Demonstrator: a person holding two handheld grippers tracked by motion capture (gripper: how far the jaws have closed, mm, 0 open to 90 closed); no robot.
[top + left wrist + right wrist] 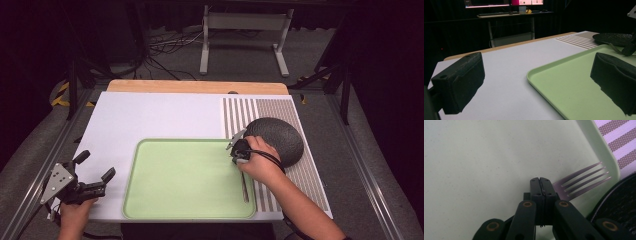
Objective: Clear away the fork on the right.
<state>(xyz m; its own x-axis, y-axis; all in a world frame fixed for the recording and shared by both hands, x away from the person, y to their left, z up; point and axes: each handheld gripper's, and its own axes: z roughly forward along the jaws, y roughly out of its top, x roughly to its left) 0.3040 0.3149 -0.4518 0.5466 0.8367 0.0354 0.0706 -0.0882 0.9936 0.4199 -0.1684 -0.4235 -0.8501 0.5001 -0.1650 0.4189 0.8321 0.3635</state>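
A silver fork (584, 180) lies on the pale green tray (499, 157) by its right rim, tines fanned toward a dark round dish (619, 202). My right gripper (540, 180) is shut, its jaws pressed together right over the fork's neck, and nothing shows between them. In the high view the right gripper (239, 152) sits at the right side of the tray (190, 141), with the fork's handle (245, 189) sticking out below the hand. My left gripper (96, 165) is open and empty over the white board, left of the tray. In its own view the left gripper (537, 83) has its jaws wide apart.
The dark dish (280, 137) rests on a striped placemat (300, 175) at the right, close behind the right hand. White board (150, 115) stretches behind and left of the tray. The dish (614, 38) and tray corner (534, 75) show ahead of the left gripper.
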